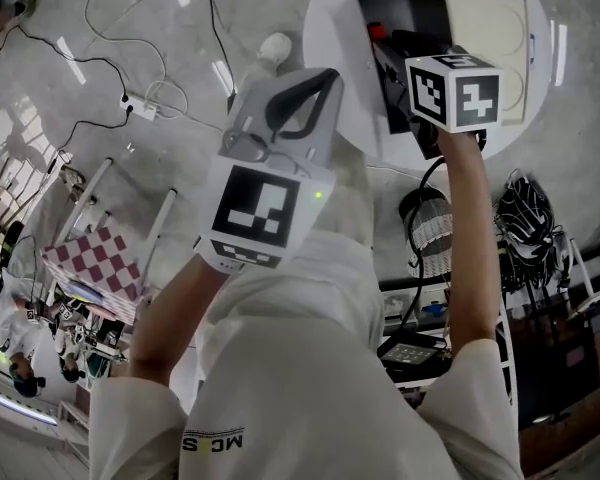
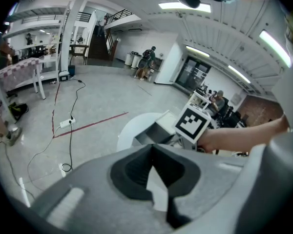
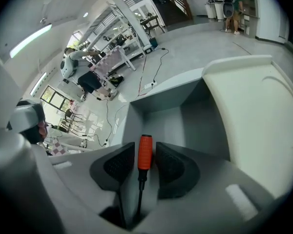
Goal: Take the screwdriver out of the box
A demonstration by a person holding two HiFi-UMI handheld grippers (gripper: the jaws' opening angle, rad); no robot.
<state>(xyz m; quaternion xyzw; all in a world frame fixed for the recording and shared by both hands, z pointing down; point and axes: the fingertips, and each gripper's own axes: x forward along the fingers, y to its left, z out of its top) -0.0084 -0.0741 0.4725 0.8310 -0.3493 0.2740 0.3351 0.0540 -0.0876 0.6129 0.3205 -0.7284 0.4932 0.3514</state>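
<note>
Right tongs (image 3: 145,147) apart astride screwdriver (image 3: 144,156) inside box (image 3: 158,100), side wall near.

Printed in dark letters low on the white shirt (image 1: 280,368): a short logo (image 1: 215,440), only partly legible, beginning "MC", the rest too small to read. Otherwise nothing legible.
</note>
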